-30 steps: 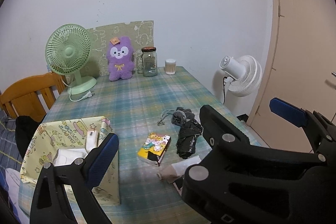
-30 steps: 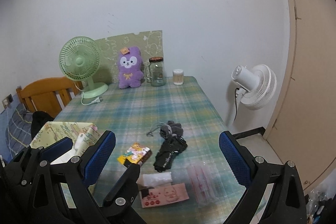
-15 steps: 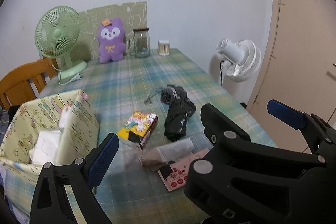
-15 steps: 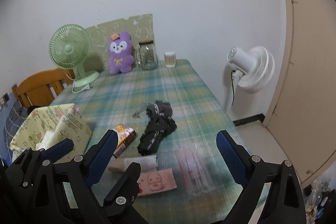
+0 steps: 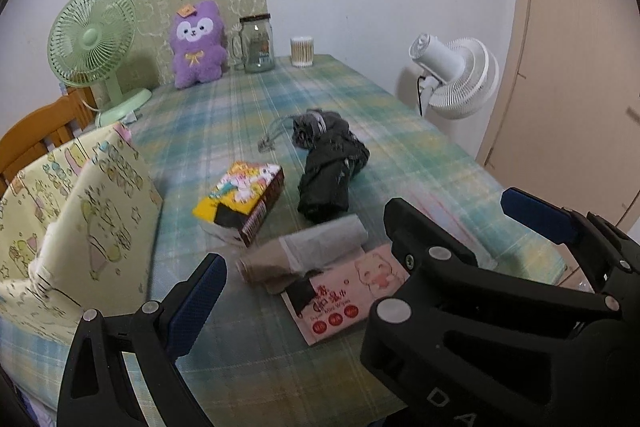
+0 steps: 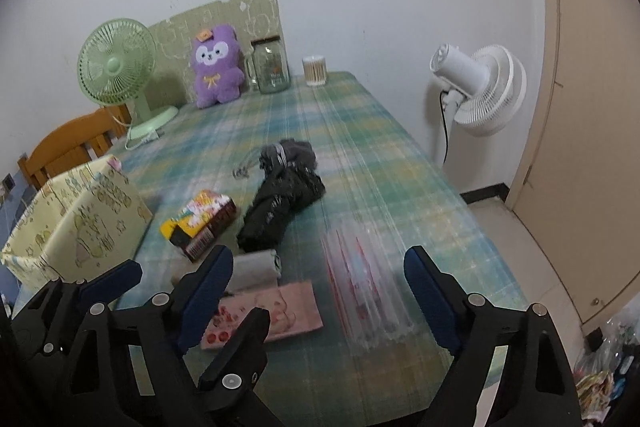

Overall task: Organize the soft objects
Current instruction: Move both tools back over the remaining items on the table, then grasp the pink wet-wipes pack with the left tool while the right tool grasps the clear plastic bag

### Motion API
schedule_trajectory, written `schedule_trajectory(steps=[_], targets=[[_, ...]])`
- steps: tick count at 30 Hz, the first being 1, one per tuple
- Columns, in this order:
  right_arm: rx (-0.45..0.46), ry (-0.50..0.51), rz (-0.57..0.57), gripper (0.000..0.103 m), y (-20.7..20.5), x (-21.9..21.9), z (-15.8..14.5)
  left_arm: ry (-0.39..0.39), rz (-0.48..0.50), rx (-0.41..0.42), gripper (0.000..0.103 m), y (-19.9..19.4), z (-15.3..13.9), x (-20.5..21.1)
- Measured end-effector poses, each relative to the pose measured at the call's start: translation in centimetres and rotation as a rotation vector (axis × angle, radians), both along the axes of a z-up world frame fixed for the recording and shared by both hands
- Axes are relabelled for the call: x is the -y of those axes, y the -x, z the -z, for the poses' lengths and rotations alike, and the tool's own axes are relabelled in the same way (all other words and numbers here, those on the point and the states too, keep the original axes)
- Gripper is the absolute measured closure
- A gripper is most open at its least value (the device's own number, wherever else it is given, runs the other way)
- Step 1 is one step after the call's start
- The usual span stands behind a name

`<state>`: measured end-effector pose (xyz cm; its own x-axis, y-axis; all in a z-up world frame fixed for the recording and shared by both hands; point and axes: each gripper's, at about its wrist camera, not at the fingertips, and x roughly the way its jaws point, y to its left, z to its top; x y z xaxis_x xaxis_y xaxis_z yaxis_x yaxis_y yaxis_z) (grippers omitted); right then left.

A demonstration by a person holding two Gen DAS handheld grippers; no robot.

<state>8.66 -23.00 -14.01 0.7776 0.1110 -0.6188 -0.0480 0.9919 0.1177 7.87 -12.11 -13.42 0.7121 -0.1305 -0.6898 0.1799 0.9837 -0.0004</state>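
The soft things are lying in a loose cluster near the front of the checked table (image 6: pixel 360 131): a rolled grey cloth (image 5: pixel 316 247) is touching the top edge of a pink wipes pack (image 5: pixel 352 291), and a dark crumpled bundle (image 5: pixel 328 167) is sitting just behind them. A colourful small box (image 5: pixel 244 195) is resting to the left of the bundle, and a clear plastic packet (image 6: pixel 360 291) is lying to the right of the wipes. The patterned fabric bin (image 5: pixel 80 211) is standing at the table's left edge (something white is showing inside it).

I am holding my right gripper (image 6: pixel 320 291) above the wipes and the packet; its jaws are closing, with nothing between them. My left gripper (image 5: pixel 364 247) is hanging wide apart and empty over the grey cloth.

At the far end a purple plush toy (image 5: pixel 196 45) is sitting upright beside a glass jar (image 5: pixel 258 43), with a green fan (image 5: pixel 92 39) to its left.
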Motion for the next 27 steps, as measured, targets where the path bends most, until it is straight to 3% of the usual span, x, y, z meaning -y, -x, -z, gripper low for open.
schedule_trajectory(steps=[8,18,27], targets=[[-0.045,-0.015,0.016,0.018,-0.1,0.6,1.8,-0.003,0.014,-0.038,0.005,-0.3,1.6,0.6],[-0.099,-0.029,0.059,0.021,-0.7,1.8,3.5,-0.033,0.056,-0.091,0.015,-1.0,3.5,1.7],[-0.127,-0.024,0.065,0.028,-2.0,2.1,4.4,-0.053,0.05,-0.07,0.015,-2.2,3.6,2.3]])
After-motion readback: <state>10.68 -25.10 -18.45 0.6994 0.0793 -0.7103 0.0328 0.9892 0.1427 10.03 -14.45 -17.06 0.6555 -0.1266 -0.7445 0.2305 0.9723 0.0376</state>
